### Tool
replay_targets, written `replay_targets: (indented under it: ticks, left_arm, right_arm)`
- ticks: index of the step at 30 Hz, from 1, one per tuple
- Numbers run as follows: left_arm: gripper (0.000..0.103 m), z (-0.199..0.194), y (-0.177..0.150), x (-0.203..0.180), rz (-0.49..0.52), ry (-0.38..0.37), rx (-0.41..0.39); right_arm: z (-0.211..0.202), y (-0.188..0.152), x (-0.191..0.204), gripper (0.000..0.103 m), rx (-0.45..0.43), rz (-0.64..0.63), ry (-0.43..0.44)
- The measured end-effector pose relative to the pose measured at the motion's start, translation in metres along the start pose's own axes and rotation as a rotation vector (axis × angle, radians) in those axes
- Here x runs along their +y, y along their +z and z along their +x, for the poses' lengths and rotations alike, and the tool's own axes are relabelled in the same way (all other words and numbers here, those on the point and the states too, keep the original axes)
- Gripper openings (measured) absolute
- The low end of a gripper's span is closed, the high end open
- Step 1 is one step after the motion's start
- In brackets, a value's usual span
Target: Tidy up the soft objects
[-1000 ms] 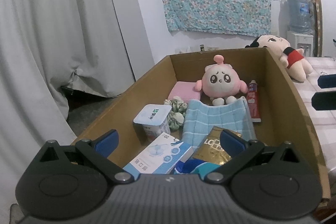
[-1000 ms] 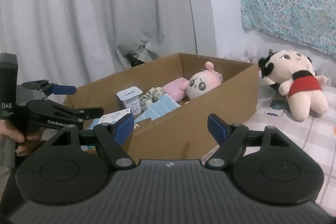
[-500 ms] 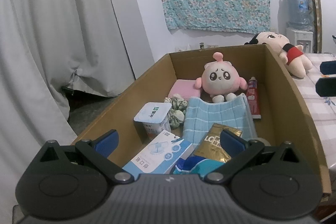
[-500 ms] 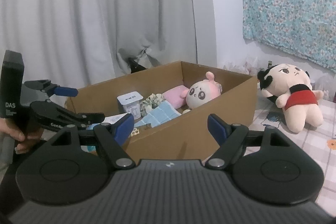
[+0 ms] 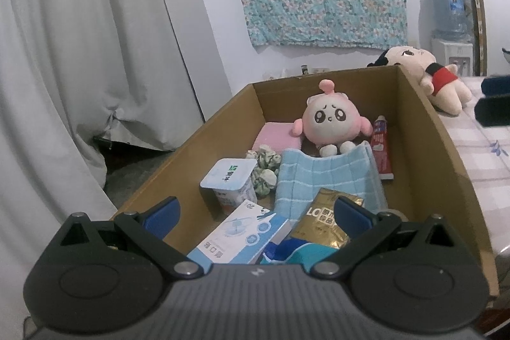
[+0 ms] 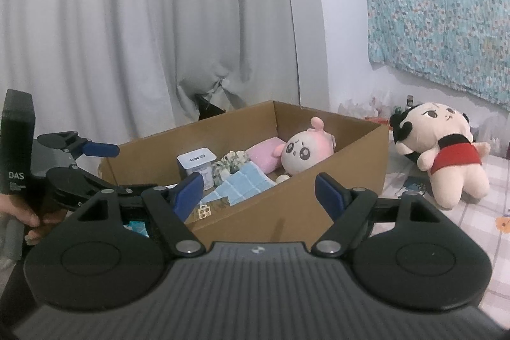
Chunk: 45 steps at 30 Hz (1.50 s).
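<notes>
An open cardboard box (image 5: 424,113) holds a round pink plush (image 5: 330,123), a pink pad (image 5: 275,137), a green-white scrunchie (image 5: 264,168) and a light blue towel (image 5: 325,177). My left gripper (image 5: 255,214) hovers open over the box's near end, with nothing between its blue pads. My right gripper (image 6: 259,193) stands open and empty in front of the box's long side (image 6: 287,203). A black-haired doll in a red top (image 6: 446,155) lies outside the box on the checked cloth, to the right. The left gripper (image 6: 118,169) shows at the left of the right wrist view.
Also in the box are a yoghurt cup (image 5: 229,180), a mask box (image 5: 242,236), a gold sachet (image 5: 325,219) and a red toothpaste tube (image 5: 381,152). White curtains (image 6: 143,37) hang behind. A water dispenser (image 5: 449,21) stands at the far right. A person's hand (image 6: 28,219) grips the left handle.
Both grippers stay open and nearly still. The views have drifted only slightly, and nothing in the box or beside it has moved.
</notes>
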<state>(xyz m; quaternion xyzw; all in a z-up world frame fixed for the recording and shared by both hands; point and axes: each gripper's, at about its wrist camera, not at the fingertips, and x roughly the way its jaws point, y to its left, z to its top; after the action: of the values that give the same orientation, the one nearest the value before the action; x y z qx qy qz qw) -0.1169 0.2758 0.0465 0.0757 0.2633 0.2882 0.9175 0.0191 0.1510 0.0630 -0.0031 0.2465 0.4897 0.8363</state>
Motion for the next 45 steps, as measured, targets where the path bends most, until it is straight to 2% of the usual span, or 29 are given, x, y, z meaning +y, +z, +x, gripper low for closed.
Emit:
replay_targets:
  ticks: [18, 24, 27, 41, 45]
  left_arm:
    - [0.103, 0.004, 0.001, -0.005, 0.023, -0.01, 0.018]
    - [0.103, 0.01, 0.003, -0.008, 0.04, -0.025, 0.052]
    - [0.103, 0.01, 0.003, -0.01, 0.048, -0.017, 0.045]
    - [0.103, 0.008, 0.001, -0.008, 0.041, -0.009, 0.033]
    - [0.103, 0.008, 0.001, -0.005, 0.031, -0.025, 0.032]
  right_arm:
    - [-0.006, 0.006, 0.004, 0.079, -0.012, 0.003, 0.013]
    - [-0.009, 0.007, 0.001, 0.08, -0.022, 0.014, 0.009]
    - [-0.007, 0.005, -0.001, 0.08, -0.016, 0.042, 0.006]
    - [-0.003, 0.004, 0.0, 0.08, -0.01, 0.02, 0.004]
    - [-0.001, 0.003, -0.001, 0.08, -0.006, 0.027, 0.009]
